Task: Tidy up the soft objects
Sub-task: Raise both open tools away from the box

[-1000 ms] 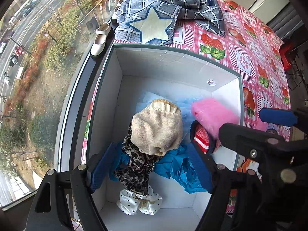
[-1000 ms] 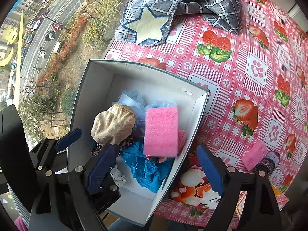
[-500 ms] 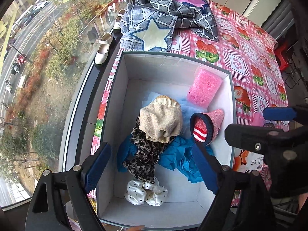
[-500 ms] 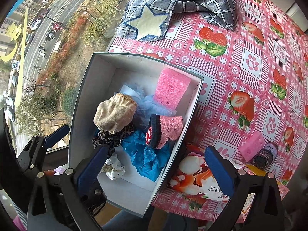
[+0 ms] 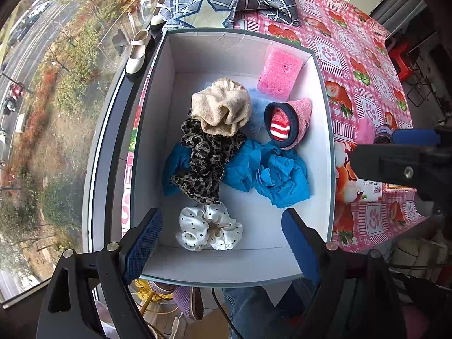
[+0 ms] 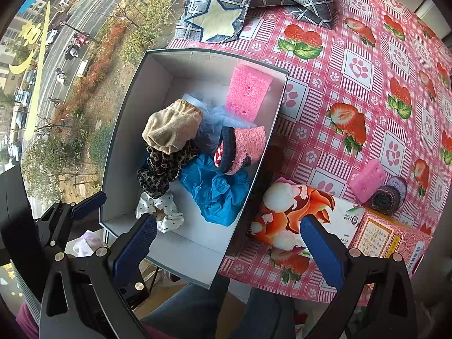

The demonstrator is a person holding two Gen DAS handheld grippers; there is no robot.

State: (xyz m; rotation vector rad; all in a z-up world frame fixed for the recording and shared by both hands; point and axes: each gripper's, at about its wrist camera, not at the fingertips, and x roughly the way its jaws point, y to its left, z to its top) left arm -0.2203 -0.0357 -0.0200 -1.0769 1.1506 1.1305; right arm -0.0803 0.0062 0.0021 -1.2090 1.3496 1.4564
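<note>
From my left claw [image 5: 221,240] I look straight down into a white box [image 5: 248,45]. My two blue pads stand wide apart, and they have just been opening; nothing is between them, only the box floor far below. In the box a tan sock [image 5: 221,107] lies on top of a spotty brown scrunchie [image 5: 204,158]. Blue cloth [image 5: 271,169] sits beside and under them. A white scrunchie with black dots [image 5: 209,228] lies near the wall closest to me. A pink sock with a dark cuff [image 5: 291,123] has a red and white striped bit inside it. A pink sponge [image 5: 279,75] leans in the far corner against the wall. Past the box lies a grey checked cloth with a pale star [image 5: 209,14] on the pink strawberry tablecloth [image 5: 364,56]. My other claw shows at the right edge, black with a blue pad. From my right claw [image 6: 228,243] the same box [image 6: 132,107] is on the left. These pads are wide open too and have just been opening, with nothing held. One pad is over the box and one over a bright packet with orange pictures [image 6: 285,209]. The pink sponge [image 6: 247,96] stands in the far corner, and the pink sock [image 6: 245,148] lies just below it. On the tablecloth [image 6: 361,42], well apart from the box, a second pink sponge [image 6: 367,180] touches a dark rolled sock [image 6: 388,195].
</note>
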